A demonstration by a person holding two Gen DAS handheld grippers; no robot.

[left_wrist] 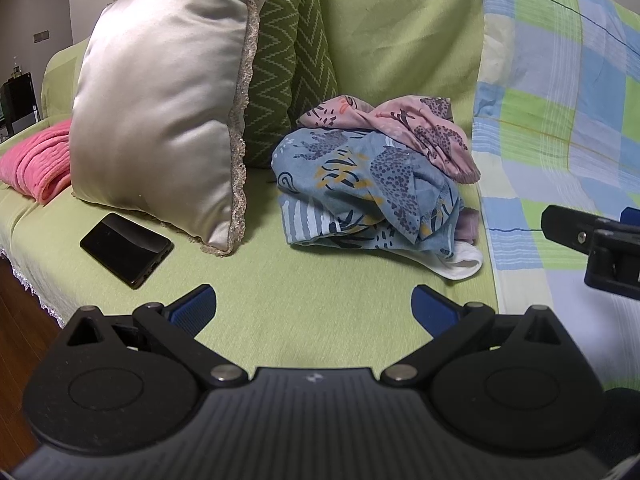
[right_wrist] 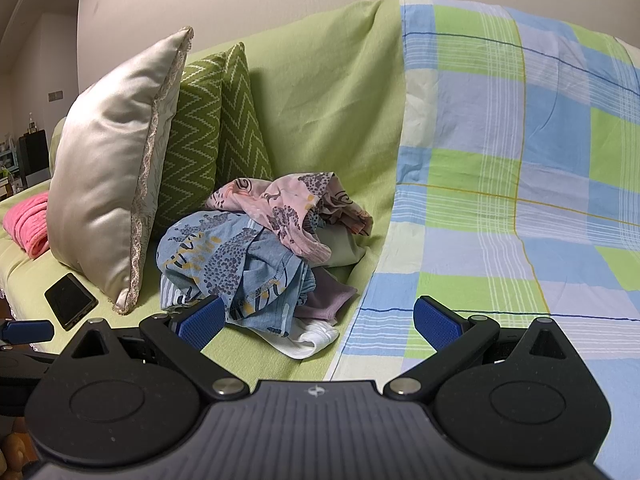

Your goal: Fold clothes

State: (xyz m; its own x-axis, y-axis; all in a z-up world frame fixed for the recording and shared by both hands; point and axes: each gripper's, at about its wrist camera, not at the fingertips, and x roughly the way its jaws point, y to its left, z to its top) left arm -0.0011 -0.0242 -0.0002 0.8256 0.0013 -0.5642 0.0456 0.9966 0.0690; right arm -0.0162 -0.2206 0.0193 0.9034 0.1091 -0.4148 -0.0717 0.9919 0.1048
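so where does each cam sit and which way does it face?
Left wrist: on the left hand-held gripper, open, facing the sofa, clothes pile ahead; right hand-held gripper at right edge.
Right wrist: on the right hand-held gripper, open, nearer the plaid sheet.
Shared: pile, phone, cushions.

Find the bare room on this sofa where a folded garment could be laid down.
The widest free patch is the checked sheet, right of the clothes pile. A smaller one is the green cover at the front edge, between the phone and the pile. It is crowded by the silver cushion and pink blanket.
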